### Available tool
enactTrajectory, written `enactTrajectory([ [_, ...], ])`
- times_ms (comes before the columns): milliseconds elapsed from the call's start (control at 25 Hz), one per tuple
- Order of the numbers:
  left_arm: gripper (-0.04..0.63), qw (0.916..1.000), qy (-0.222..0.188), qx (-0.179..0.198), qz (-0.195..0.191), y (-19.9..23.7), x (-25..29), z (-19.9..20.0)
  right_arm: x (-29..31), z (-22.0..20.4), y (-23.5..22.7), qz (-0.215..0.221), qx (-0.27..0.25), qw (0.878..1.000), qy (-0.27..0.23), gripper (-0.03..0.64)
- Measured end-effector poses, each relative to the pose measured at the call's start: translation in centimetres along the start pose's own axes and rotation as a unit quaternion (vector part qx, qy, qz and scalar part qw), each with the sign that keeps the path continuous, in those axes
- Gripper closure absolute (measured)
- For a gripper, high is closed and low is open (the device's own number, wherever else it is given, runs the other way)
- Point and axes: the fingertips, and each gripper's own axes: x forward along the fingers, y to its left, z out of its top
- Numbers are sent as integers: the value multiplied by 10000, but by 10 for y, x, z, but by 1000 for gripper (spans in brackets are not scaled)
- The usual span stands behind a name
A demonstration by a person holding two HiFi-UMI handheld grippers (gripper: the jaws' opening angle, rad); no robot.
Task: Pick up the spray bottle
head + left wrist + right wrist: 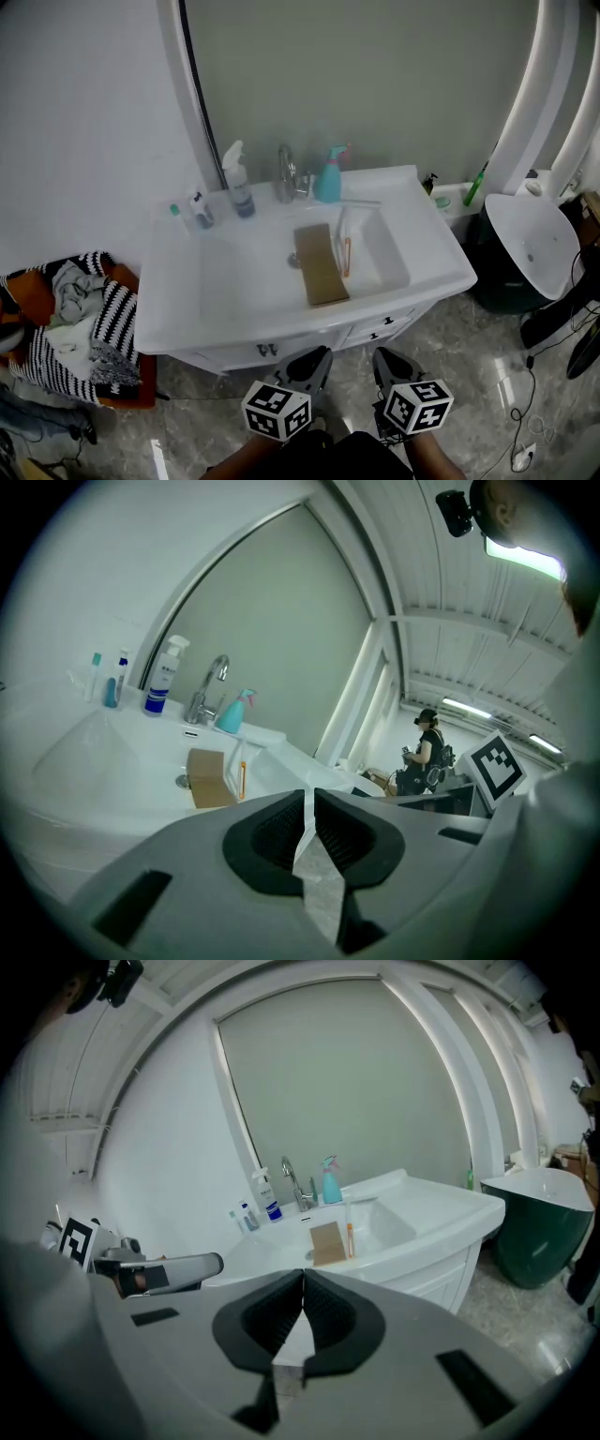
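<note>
Two spray bottles stand at the back of the white sink (pixel 187 309): a white one with a blue base (pixel 238 183) left of the faucet (pixel 286 174), and a teal one with a pink trigger (pixel 329 175) right of it. The same white bottle (pixel 161 677) (pixel 265 1195) and teal bottle (pixel 232 712) (pixel 331 1183) show small and far off in both gripper views. My left gripper (pixel 312 358) (pixel 307 810) and right gripper (pixel 387 360) (pixel 302 1290) hang side by side in front of the vanity, well short of the bottles. Both are shut and hold nothing.
A brown flat piece (pixel 322 264) and an orange toothbrush (pixel 346 255) lie in the basin. Small bottles (pixel 200 210) stand at the back left. A basket of striped laundry (pixel 80 328) sits on the floor at left, a dark bin with a white lid (pixel 530 244) at right.
</note>
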Motion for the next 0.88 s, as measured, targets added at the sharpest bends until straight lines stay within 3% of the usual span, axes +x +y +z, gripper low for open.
enactTrajectory([
  [360,561,9999,39,-143,-24,9,34,13,21,25,-25,-28,46,10000,-59,611],
  [880,561,9995,-124,-146,238,0,121,40,59,84,-93,400,-196,9990,-82,611],
])
